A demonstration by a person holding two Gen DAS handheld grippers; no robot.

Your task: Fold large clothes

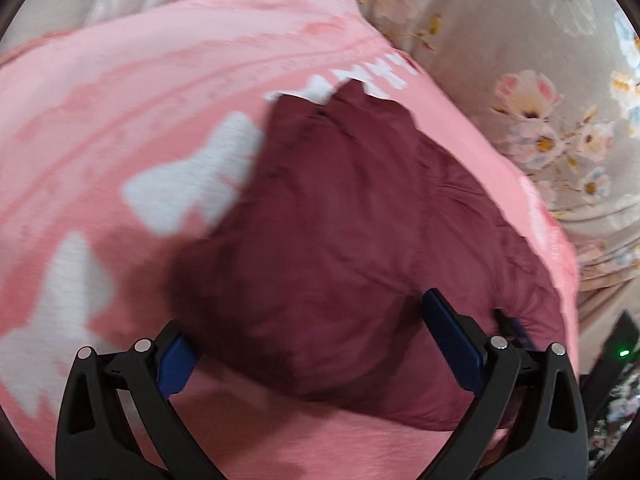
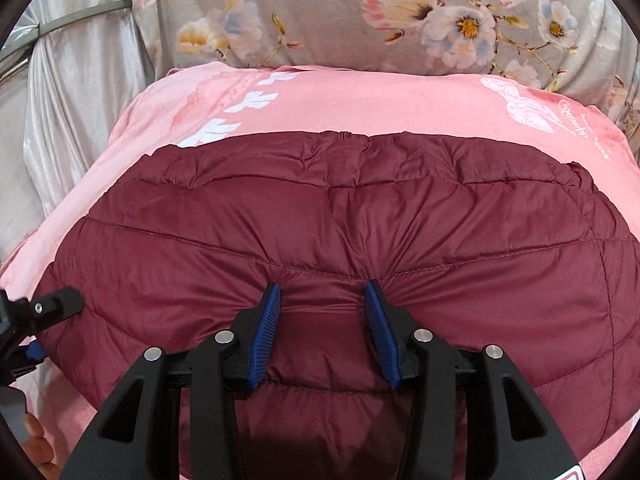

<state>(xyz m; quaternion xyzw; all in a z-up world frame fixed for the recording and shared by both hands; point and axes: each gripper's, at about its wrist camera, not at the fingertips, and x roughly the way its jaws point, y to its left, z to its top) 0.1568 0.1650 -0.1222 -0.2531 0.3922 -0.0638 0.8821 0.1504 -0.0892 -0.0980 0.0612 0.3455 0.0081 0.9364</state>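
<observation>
Your right gripper (image 2: 322, 294) points down onto the middle of the maroon puffer jacket (image 2: 340, 216), pads partly spread and pressing into a pinched ridge of its fabric. Your left gripper (image 1: 308, 320) stands wide apart over the jacket's bunched end, nothing clamped; that view is blurred. The jacket lies spread on a pink blanket (image 2: 360, 100) with white prints. Behind it is a grey flowered sheet (image 2: 340, 28); a silvery curtain (image 2: 80, 72) hangs at left. Fingers (image 2: 34, 436) peek in low left.
</observation>
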